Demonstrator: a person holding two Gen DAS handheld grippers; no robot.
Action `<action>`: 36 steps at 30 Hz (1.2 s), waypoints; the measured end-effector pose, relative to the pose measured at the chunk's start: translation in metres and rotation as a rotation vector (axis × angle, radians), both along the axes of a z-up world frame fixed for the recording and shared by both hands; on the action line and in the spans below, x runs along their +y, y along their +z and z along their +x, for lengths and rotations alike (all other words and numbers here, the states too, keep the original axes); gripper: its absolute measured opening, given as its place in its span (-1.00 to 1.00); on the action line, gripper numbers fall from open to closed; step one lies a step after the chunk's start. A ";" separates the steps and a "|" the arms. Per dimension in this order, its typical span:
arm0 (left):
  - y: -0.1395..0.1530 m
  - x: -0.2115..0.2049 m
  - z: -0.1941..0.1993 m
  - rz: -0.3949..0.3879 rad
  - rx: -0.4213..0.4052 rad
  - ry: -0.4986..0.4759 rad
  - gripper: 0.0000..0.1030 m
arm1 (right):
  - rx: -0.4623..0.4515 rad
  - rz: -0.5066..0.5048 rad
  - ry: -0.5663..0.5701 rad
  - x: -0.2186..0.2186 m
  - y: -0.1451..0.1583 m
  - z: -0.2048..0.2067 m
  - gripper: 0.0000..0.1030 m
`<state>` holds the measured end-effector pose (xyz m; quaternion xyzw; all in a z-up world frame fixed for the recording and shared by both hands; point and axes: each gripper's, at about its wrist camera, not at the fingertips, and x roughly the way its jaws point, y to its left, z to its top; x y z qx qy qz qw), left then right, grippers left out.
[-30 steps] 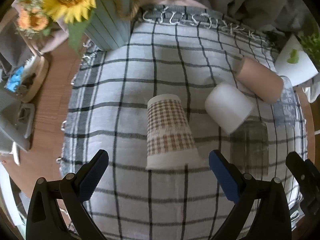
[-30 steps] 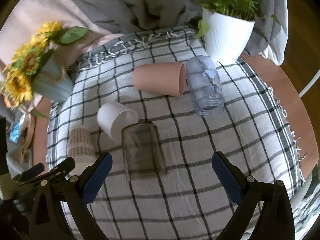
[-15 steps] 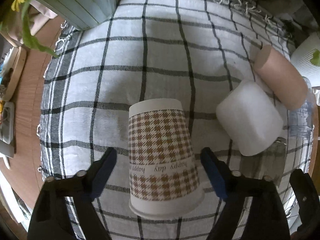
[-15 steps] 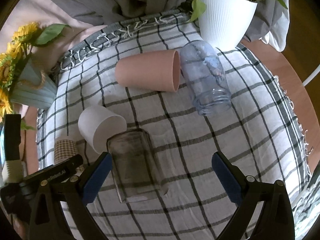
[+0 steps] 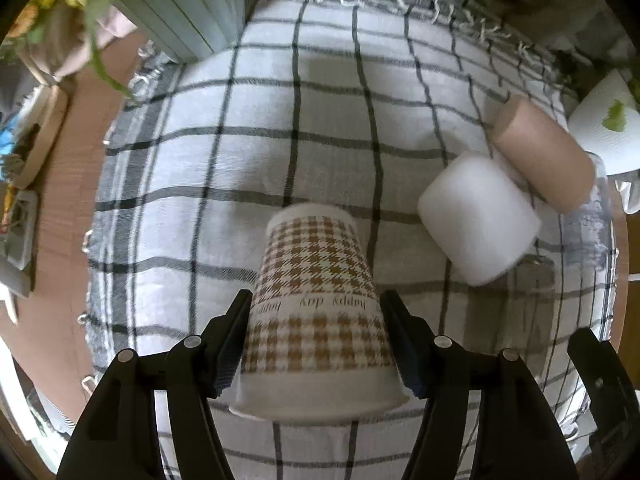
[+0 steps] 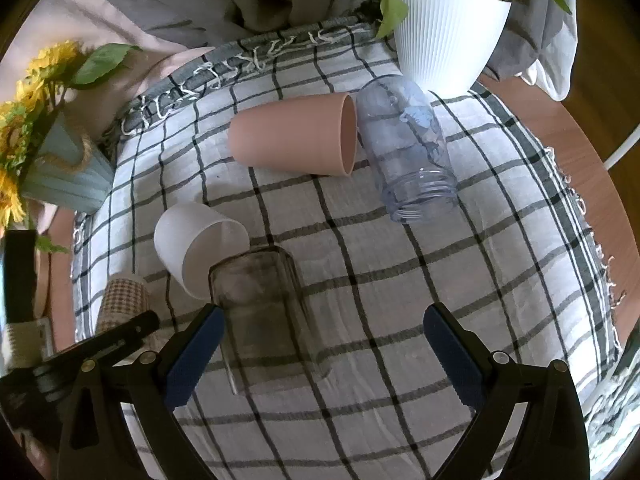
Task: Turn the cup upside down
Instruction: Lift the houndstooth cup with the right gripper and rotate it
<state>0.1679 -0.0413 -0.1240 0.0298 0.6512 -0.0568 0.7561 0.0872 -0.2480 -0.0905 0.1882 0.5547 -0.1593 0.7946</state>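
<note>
A houndstooth paper cup point(image 5: 316, 312) stands rim down on the checked cloth point(image 5: 320, 128). My left gripper point(image 5: 320, 340) has closed on its sides near the wide rim, both pads touching it. The cup also shows at the left of the right wrist view point(image 6: 122, 300), with the left gripper in front of it. My right gripper point(image 6: 320, 356) is open and empty, its left pad beside a clear glass point(image 6: 260, 308) lying on the cloth.
A white cup point(image 5: 478, 216), a pink cup point(image 5: 544, 160) and a clear blue jar point(image 6: 408, 144) lie on their sides. A white plant pot point(image 6: 444, 36) stands at the back right, a sunflower vase point(image 6: 60, 176) at the back left. Wooden table edge point(image 6: 560, 128) shows around the cloth.
My left gripper moved forward around the houndstooth cup and its jaws closed onto it. My right gripper edged forward toward the clear glass and stayed open.
</note>
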 end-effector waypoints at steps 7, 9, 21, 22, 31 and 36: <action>0.022 -0.002 -0.040 -0.040 -0.060 -0.007 0.07 | -0.004 -0.005 0.022 -0.002 0.005 -0.020 0.95; 0.021 -0.007 -0.048 -0.045 -0.071 -0.012 0.06 | -0.006 0.000 0.024 -0.004 0.007 -0.029 0.95; 0.016 -0.020 -0.076 -0.039 -0.071 -0.009 -0.14 | -0.003 -0.018 0.016 -0.022 0.009 -0.063 0.95; 0.018 -0.018 -0.078 -0.045 -0.072 -0.005 -0.14 | -0.005 -0.016 0.021 -0.021 0.009 -0.063 0.95; 0.049 0.002 -0.096 -0.026 -0.169 0.016 0.47 | -0.037 -0.006 0.074 -0.005 0.023 -0.069 0.95; 0.065 0.027 -0.104 0.018 -0.238 0.067 0.78 | -0.064 -0.001 0.138 0.013 0.037 -0.067 0.95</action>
